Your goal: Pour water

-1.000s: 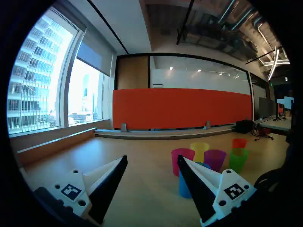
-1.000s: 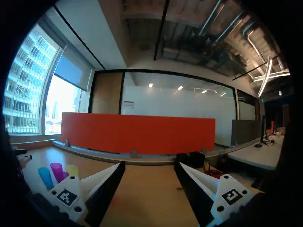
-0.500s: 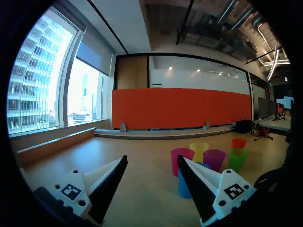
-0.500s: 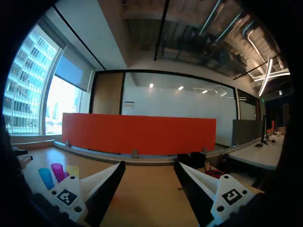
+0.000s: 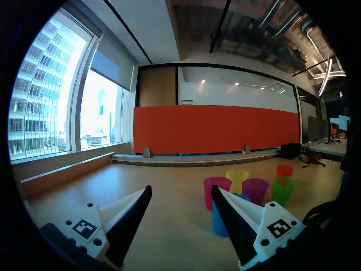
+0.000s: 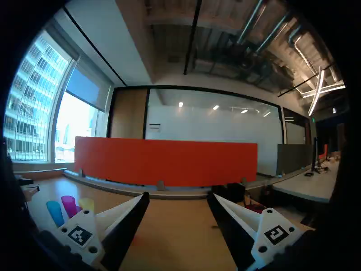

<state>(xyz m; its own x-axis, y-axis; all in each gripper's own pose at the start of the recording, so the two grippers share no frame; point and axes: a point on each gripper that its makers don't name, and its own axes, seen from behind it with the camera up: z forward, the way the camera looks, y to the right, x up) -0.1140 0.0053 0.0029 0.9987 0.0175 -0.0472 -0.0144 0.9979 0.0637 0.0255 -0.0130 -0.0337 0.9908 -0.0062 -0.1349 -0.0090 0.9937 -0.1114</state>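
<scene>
Several coloured plastic cups stand grouped on the wooden table [image 5: 171, 235]. In the left gripper view I see a pink cup [image 5: 208, 189], a yellow cup [image 5: 238, 179], a purple cup [image 5: 256, 189], a green cup [image 5: 284, 189], a red cup [image 5: 284, 170] and a blue cup [image 5: 219, 223] partly behind the right finger. My left gripper [image 5: 180, 189] is open just short of the cups, holding nothing. In the right gripper view my right gripper [image 6: 178, 196] is open and empty, with a blue cup [image 6: 55, 212], a purple cup [image 6: 69, 205] and a yellow cup [image 6: 85, 204] far off to its left.
An orange partition [image 5: 216, 128] runs along the table's far edge, with a glass wall behind it. Tall windows [image 5: 40, 104] line the left side. Another desk [image 6: 307, 185] with a monitor and dark bags [image 6: 230, 189] lies to the right.
</scene>
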